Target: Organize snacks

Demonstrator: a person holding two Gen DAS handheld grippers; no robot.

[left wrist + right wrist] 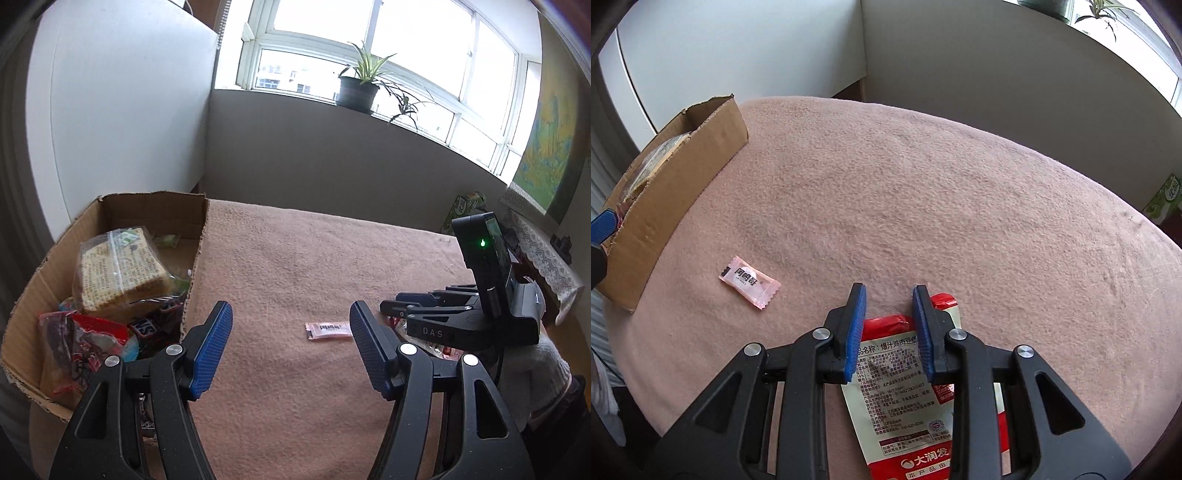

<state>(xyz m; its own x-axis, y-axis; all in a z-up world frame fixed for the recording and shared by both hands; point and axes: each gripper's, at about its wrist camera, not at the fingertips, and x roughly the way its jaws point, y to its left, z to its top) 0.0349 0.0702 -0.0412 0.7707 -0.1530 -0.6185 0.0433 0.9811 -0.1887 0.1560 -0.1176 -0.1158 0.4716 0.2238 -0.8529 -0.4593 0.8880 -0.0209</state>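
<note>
Pink-blanketed counter (923, 192) under a bright window, snacks mostly boxed.
I see the cardboard box (122, 218) left already well filled; my left tool (291, 332) gapes empty, a pink candy (750, 282) lies loose, my right tool (888, 325) pinches the red-and-white packet (897, 398).

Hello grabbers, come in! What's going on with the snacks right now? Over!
Left hand-held gripper open, empty. Right hand-held gripper pinching red-and-white snack pouch. Pink candy loose on blanket. Path to cardboard box clear.
</note>
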